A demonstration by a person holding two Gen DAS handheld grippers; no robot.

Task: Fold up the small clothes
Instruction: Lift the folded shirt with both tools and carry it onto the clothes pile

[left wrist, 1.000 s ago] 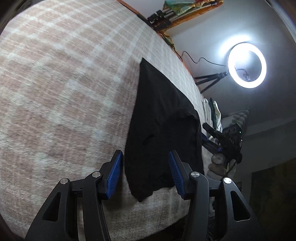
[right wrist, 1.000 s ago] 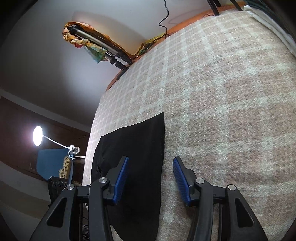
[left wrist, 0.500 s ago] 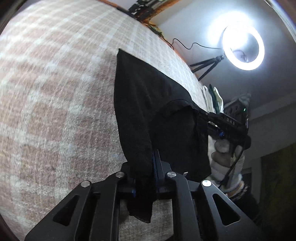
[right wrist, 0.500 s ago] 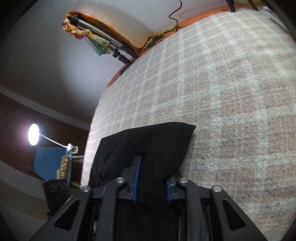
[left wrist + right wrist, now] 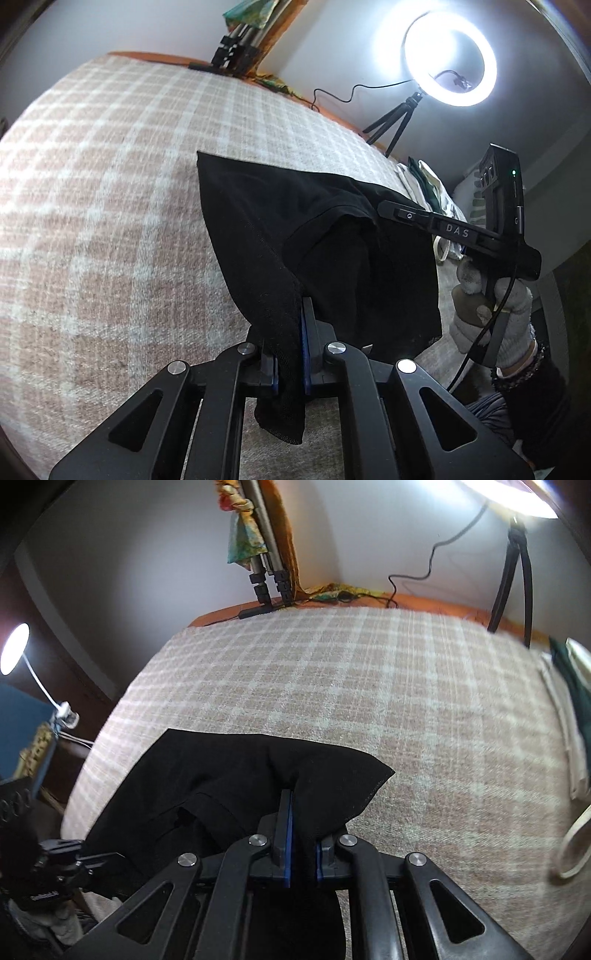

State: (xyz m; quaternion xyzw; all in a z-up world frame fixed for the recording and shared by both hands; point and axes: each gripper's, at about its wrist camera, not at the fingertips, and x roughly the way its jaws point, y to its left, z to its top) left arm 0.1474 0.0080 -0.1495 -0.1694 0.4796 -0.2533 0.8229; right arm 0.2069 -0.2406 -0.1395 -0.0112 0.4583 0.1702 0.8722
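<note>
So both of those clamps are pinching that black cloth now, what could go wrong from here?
The left gripper bites only a narrow corner of the black garment, so that edge might slip out as it lifts. The right gripper has bunched fabric between its pads, so the fold may come out creased. The far edge still lies on the checked blanket, whose rough weave might drag on it and skew the fold.

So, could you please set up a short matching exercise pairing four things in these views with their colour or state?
Things:
1. garment
2. blanket
3. ring light
4. left gripper

States:
A. lit, white
B. shut on cloth
C. black, partly lifted
D. beige and white checked

Pairs: 1-C, 2-D, 3-A, 4-B
</note>
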